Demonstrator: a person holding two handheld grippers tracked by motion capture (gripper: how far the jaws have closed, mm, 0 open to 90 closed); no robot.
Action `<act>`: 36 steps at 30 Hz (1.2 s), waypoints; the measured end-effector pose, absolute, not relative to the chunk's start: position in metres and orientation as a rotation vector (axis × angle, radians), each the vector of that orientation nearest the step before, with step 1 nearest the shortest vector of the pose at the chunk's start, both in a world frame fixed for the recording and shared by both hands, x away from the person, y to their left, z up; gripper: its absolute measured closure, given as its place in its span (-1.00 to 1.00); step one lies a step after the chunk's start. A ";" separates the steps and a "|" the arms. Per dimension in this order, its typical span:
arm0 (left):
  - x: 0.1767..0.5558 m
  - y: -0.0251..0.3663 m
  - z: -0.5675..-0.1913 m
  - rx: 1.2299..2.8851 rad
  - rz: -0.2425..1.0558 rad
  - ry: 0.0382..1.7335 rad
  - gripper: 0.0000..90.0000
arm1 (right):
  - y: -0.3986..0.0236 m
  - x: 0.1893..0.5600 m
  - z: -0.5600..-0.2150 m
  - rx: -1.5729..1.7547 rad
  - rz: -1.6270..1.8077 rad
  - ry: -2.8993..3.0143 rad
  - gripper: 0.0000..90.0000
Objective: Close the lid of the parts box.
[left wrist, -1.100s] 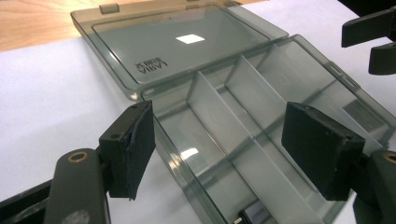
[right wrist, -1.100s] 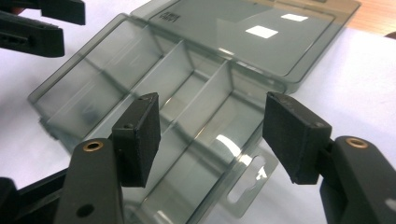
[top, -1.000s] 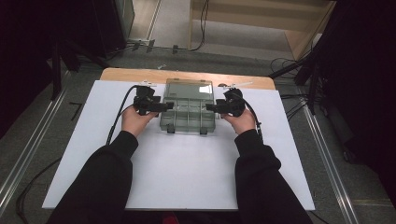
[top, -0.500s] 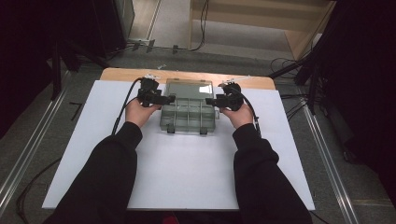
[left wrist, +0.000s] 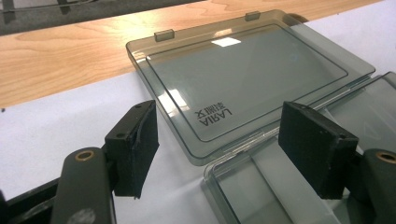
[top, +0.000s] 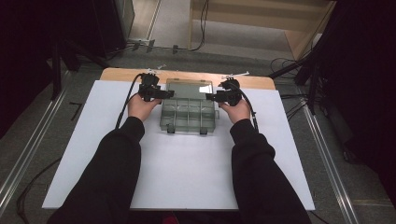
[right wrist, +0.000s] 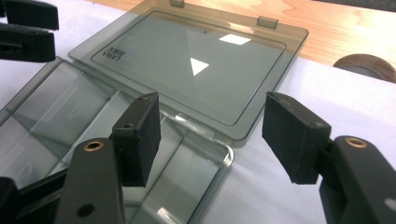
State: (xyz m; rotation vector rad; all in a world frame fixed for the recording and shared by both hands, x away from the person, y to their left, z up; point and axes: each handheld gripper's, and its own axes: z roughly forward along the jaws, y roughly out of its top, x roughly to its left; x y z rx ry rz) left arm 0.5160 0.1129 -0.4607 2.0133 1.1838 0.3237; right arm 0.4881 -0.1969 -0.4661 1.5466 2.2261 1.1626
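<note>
— Where is the plastic box [top: 188, 113] sitting?

— It is lying in the upper middle of the high view, on the white sheet [top: 182, 168], with its lid [top: 189, 87] folded flat open behind it, reaching onto the wooden table [top: 116, 73].

— What is the left gripper [top: 167, 94] doing?

— It is hovering at the box's upper left corner, jaws spread wide and having just closed a little, gripping nothing.

— And the right gripper [top: 211, 97]?

— It is hanging at the upper right corner, jaws apart and empty, seemingly not touching the rim, though the gap is hard to judge.
</note>
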 end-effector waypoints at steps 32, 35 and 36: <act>0.540 0.101 -0.487 1.974 0.388 1.248 -0.35 | -0.187 0.514 -0.496 1.616 1.055 2.158 -0.18; 0.540 0.099 -0.490 1.974 0.392 1.262 -0.35 | -0.185 0.515 -0.498 1.617 1.052 2.156 -0.18; 0.540 0.099 -0.491 1.976 0.393 1.264 -0.35 | -0.185 0.515 -0.499 1.620 1.055 2.151 -0.18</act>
